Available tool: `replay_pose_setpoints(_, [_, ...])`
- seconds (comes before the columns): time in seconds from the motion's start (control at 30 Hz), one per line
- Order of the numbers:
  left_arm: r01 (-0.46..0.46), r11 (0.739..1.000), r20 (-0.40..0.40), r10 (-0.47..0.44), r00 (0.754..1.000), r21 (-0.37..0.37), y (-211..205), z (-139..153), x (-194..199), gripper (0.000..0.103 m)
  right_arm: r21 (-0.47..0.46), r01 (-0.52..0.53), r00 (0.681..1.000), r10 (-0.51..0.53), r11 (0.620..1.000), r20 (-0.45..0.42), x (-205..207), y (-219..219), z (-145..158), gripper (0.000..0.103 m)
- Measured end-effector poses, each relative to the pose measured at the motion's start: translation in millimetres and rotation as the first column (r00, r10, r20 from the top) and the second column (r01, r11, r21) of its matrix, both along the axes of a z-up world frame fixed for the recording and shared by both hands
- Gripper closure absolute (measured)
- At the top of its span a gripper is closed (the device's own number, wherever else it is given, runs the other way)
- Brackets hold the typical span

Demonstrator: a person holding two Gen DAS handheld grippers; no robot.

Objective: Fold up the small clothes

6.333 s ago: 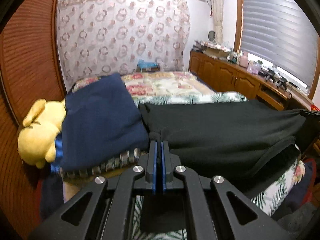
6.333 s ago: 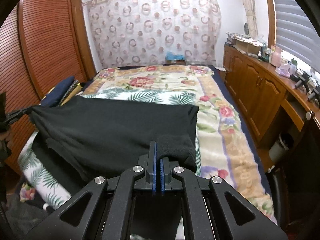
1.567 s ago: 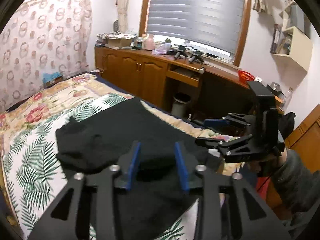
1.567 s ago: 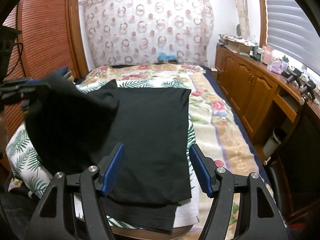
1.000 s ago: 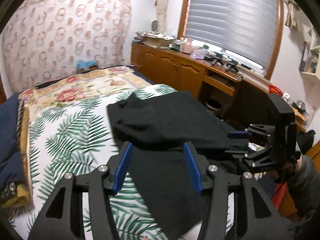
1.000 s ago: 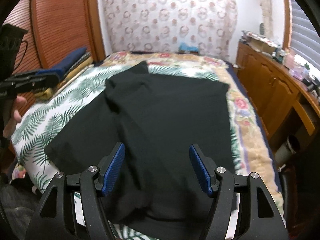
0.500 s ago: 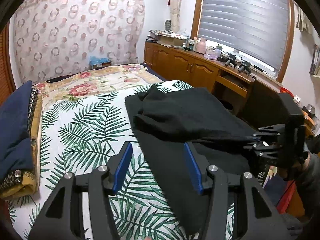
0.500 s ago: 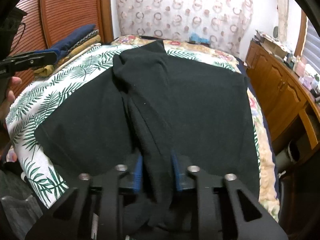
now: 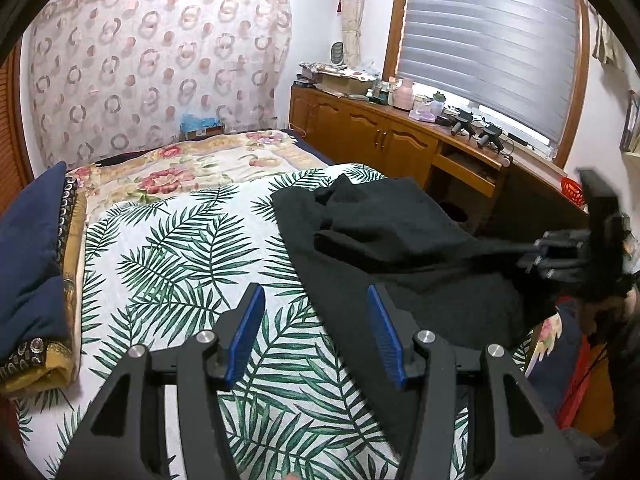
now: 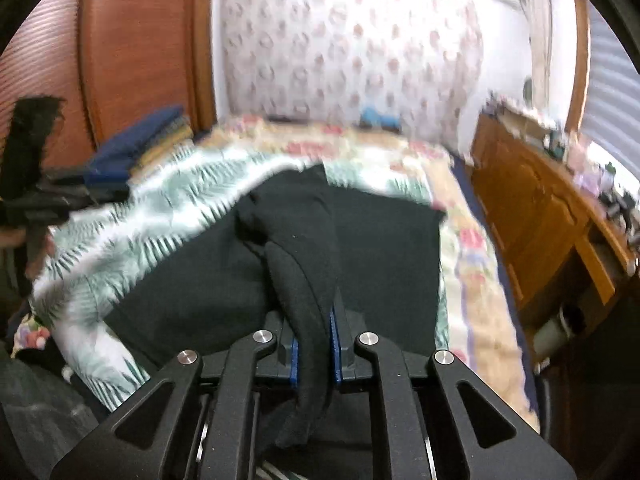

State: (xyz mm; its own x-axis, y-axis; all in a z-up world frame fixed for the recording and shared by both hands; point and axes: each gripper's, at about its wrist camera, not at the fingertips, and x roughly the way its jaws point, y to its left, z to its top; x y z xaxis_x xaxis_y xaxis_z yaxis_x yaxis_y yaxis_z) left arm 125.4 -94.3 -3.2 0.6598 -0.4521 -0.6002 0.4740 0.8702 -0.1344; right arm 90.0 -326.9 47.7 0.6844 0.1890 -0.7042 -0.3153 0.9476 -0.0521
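While the black garment (image 9: 400,240) lay spread on the palm-leaf bedspread (image 9: 180,248), toward the side of the bed nearest the wooden cabinets (image 9: 360,132), we held the right gripper (image 10: 313,344) clamped on a bunched fold of it. Our blue pads (image 10: 333,344) pressed the thick roll of dark cloth from both sides, and the fold rose from the flat fabric into the jaws, with a loose end hanging below them. From the left wrist view that gripper (image 9: 560,252) showed blurred at the right edge, drawing a ridge of the garment up toward itself. We kept the left gripper (image 9: 316,332) about half open with nothing between its fingers; it hovered above the bedspread, its right finger over the garment's near edge. A folded navy blanket (image 9: 28,260) sat at the left of the bed by the louvred wardrobe (image 10: 132,48). Right wrist view was smeared by motion.
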Motion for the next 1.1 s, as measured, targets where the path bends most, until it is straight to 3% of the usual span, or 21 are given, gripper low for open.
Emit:
replay_pose_setpoints(0.13, [-0.003, 1.0, -0.003, 0.003, 1.0, -0.003, 0.5, -0.7, 0.7, 0.051, -0.073, 0.044, 0.994, -0.051, 0.996, -0.095, 5.0, -8.9, -32.3, 0.084])
replay_pose_setpoints(0.27, [-0.003, 1.0, -0.001, 0.003, 1.0, 0.0, 0.8, -1.3, -0.2, 0.051, -0.058, 0.054, 0.995, -0.059, 0.997, -0.084, -1.2, -15.3, -28.3, 0.056])
replay_pose_setpoints(0.3, [-0.002, 1.0, 0.001, 0.002, 1.0, 0.0, 1.0, -1.2, 0.0, 0.051, -0.056, 0.061, 0.995, -0.065, 0.997, -0.075, -2.0, -16.6, -23.4, 0.055])
replay_pose_setpoints(0.5, [-0.003, 1.0, 0.013, 0.003, 1.0, 0.006, -1.1, 0.4, -1.2, 0.051, -0.043, 0.045, 0.999, -0.045, 0.998, -0.014, 2.8, -8.5, 0.9, 0.054])
replay_pose_setpoints(0.7, [-0.004, 1.0, 0.013, 0.004, 1.0, 0.008, 0.8, -1.1, -0.5, 0.051, -0.056, -0.016, 1.0, 0.016, 0.998, 0.008, 23.7, 21.4, 5.3, 0.054])
replay_pose_setpoints(0.93, [0.0, 1.0, -0.006, 0.001, 1.0, 0.018, 2.3, -9.7, 13.3, 0.051, -0.066, -0.122, 0.992, 0.12, 0.99, -0.023, 70.7, 65.0, 1.2, 0.054])
replay_pose_setpoints(1.1, [-0.01, 1.0, -0.041, 0.011, 0.999, 0.014, 10.9, -21.8, 27.3, 0.051, -0.098, -0.192, 0.98, 0.185, 0.976, -0.079, 112.8, 95.1, -18.2, 0.054])
